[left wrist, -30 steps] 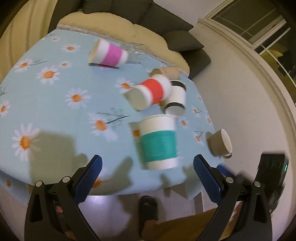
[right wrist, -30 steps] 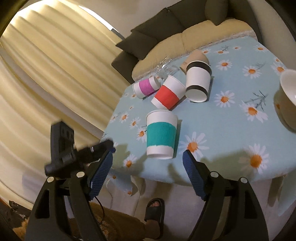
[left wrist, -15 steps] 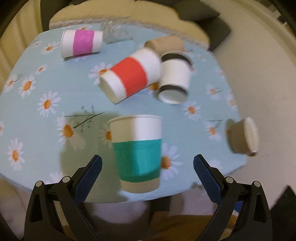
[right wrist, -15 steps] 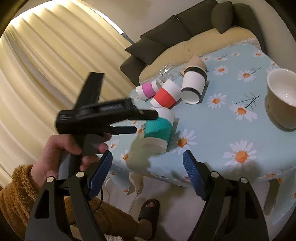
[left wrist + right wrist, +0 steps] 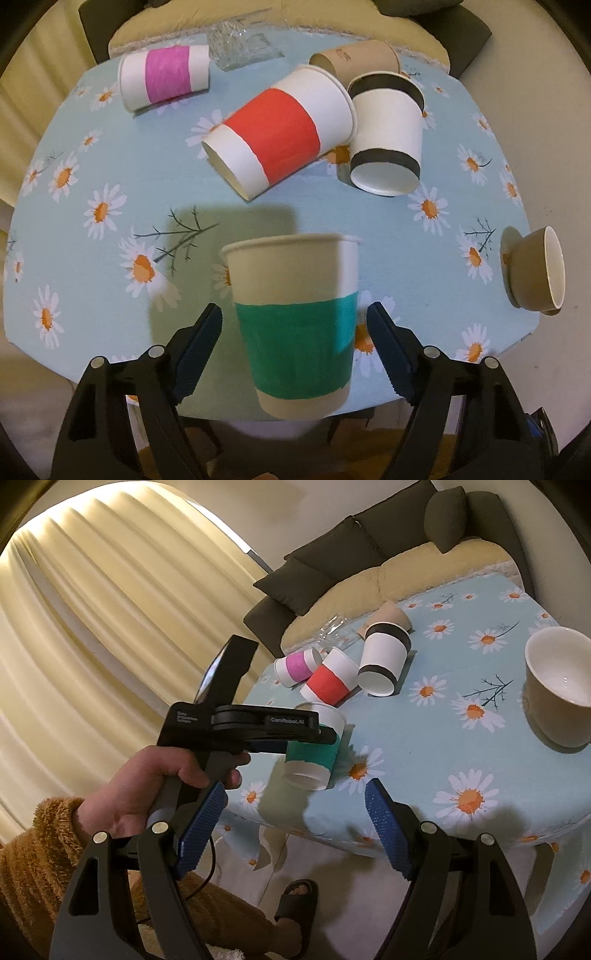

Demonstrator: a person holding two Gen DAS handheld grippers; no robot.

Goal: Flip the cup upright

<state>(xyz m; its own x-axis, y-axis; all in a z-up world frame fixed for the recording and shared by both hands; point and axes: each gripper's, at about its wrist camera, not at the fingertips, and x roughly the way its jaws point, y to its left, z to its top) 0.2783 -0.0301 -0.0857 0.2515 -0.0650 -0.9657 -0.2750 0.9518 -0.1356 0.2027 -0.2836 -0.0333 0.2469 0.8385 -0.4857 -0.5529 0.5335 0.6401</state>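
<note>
My left gripper (image 5: 293, 341) is the nearer one: its blue pads stand on either side of the teal-banded cup (image 5: 295, 321), jaws parted, and I cannot tell whether either pad touches the wall yet. The cup sits at the near edge of the desk (image 5: 92, 266), mouth down on the cloth by the right wrist view, its long axis tipped a little off vertical and running across my line of reach. My left hand (image 5: 147, 797) holds that gripper level, coming in from the side at band height. My right gripper (image 5: 295, 821) hangs open and empty, back off the desk edge. Beyond lie the red-banded cup (image 5: 280, 131), the black-banded cup (image 5: 388, 129) and the pink-banded cup (image 5: 164, 75).
</note>
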